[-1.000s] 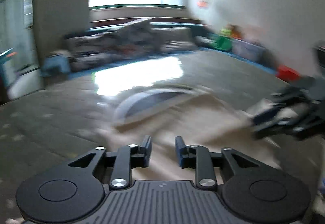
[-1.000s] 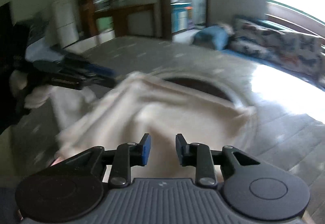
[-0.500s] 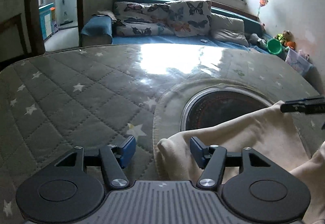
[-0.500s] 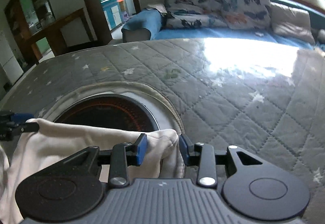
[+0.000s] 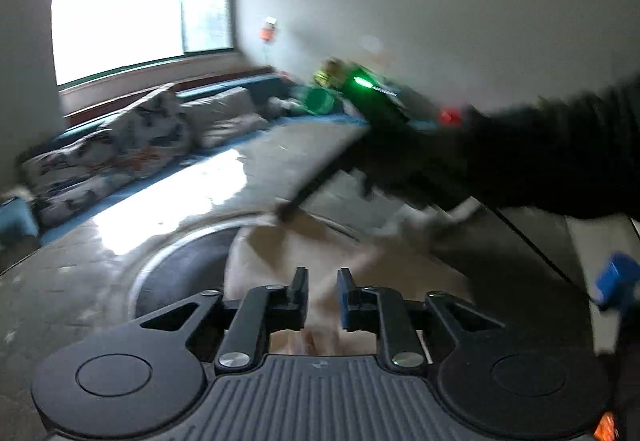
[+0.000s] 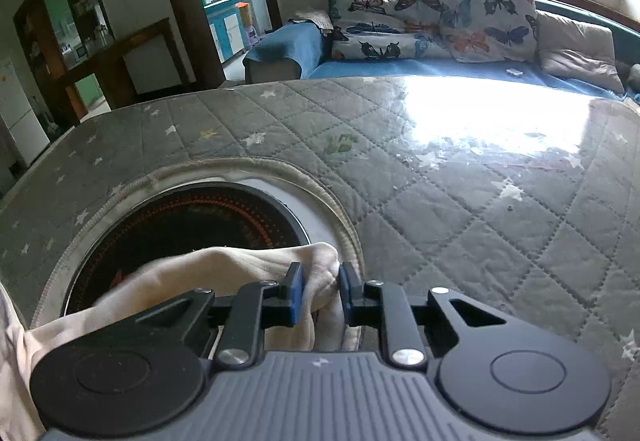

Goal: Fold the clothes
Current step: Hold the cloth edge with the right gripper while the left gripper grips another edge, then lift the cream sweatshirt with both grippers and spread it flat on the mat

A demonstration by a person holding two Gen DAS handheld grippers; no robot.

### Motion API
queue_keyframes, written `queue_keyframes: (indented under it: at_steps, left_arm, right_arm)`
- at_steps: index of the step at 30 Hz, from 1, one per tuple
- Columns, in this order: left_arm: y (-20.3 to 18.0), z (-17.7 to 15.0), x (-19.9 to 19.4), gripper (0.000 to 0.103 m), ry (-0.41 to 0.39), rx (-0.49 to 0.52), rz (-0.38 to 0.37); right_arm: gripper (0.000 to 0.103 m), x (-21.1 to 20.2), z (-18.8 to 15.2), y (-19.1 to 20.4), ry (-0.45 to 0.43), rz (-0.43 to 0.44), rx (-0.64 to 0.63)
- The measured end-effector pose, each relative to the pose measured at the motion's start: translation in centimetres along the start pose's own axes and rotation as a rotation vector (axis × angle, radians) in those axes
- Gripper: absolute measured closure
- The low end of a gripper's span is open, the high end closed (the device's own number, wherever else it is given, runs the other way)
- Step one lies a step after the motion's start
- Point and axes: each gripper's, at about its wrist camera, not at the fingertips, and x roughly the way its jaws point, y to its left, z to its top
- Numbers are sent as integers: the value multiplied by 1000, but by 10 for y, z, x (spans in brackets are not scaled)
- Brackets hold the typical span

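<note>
Right gripper (image 6: pixel 319 293): jaws drawn narrow, clamped on a bunched fold of the cream garment (image 6: pixel 224 269); cloth bulges out ahead of the blue pads (image 6: pixel 295 295).

Left gripper (image 5: pixel 322 295): jaws narrow, pale cloth showing in the gap between them. The left wrist view is smeared by motion, so a firm pinch is likely but cannot be told for certain.

Cream garment: taking the round dark hob (image 6: pixel 188 225) as landmark, the cloth drapes over the hob's near rim, running from the right gripper's hold away to the left edge of the right wrist view. In the left wrist view it lies just beside the hob, toward the camera (image 5: pixel 320 253).

Handling, judged: light, limp knit; sags between holds, keeps no shape, unlikely to slip from rubber pads. Best taken at corners, hems or shoulder seams, a single layer thick where possible; a thick bunch like the one now held may fold crooked.

Surround: grey quilted star-print cover (image 6: pixel 460 201) encircles the hob; butterfly cushions (image 6: pixel 440 25) well beyond it. A dark sleeve (image 5: pixel 540 161) crosses above the hob's far side.
</note>
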Motion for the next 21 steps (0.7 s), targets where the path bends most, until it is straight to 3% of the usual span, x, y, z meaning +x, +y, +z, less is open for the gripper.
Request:
queue_keyframes:
  at_steps: [5,7,9,13,16,21]
  left_arm:
    - [17,-1,0,68,22,-104,69]
    - [29,-4,4,56,63,-168,123]
    - [39,-8,11,56,113,-212,160]
    - [50,-16,25,56,203,-285,160]
    - [49,-19,32,59,243,-301,149]
    - [47,-22,34,83,256,-310,124]
  right_arm:
    - [81,-6,1,-1,-12,1,-3]
    - [81,-8,3,-3,-21,3,1]
    - [81,-8,4,-4,-25,3,8]
    - [81,-5,5,-4,-26,2,11]
    - [81,-3,5,-3,-23,2,9]
    - [81,1,6,0,-18,2,6]
